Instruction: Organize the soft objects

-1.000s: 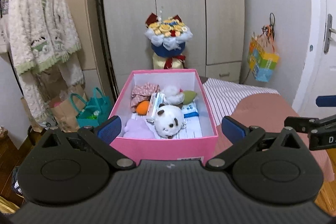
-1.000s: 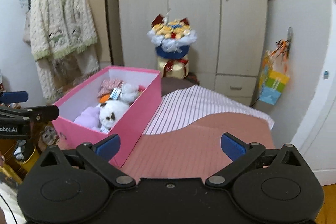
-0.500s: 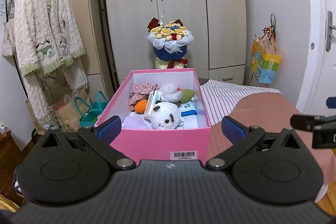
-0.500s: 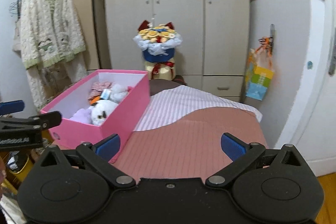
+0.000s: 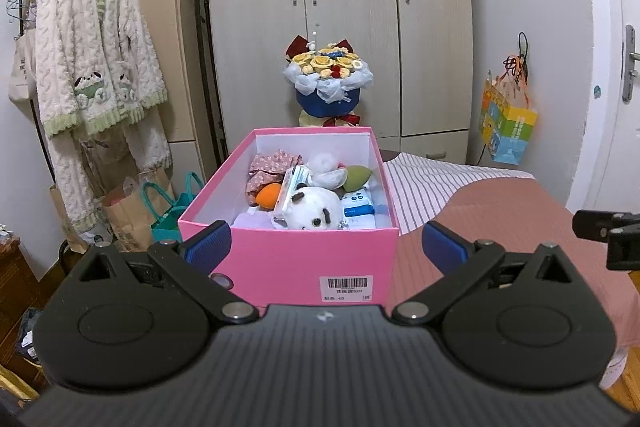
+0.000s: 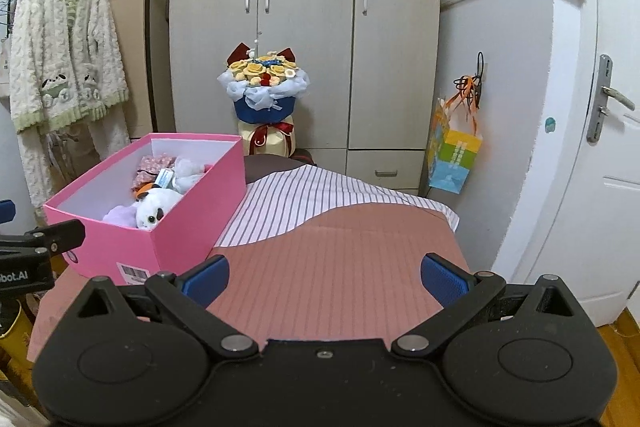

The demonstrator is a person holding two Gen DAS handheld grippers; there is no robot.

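Left gripper spread wide, empty, low centre before rectangular pink cardboard box of fuzzy plush panda. Right gripper likewise apart over ribbed pink bedcover, box at left.

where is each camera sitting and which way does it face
left wrist: rides on the left claw, aimed straight at the pink box end-on; its own open blue pads frame the box, and the right claw pokes in at the right edge.
right wrist: rides on the right claw, open over the pink bedspread, facing the wardrobe; the left claw shows at left.
shared: box, panda plush, bouquet, wardrobe.
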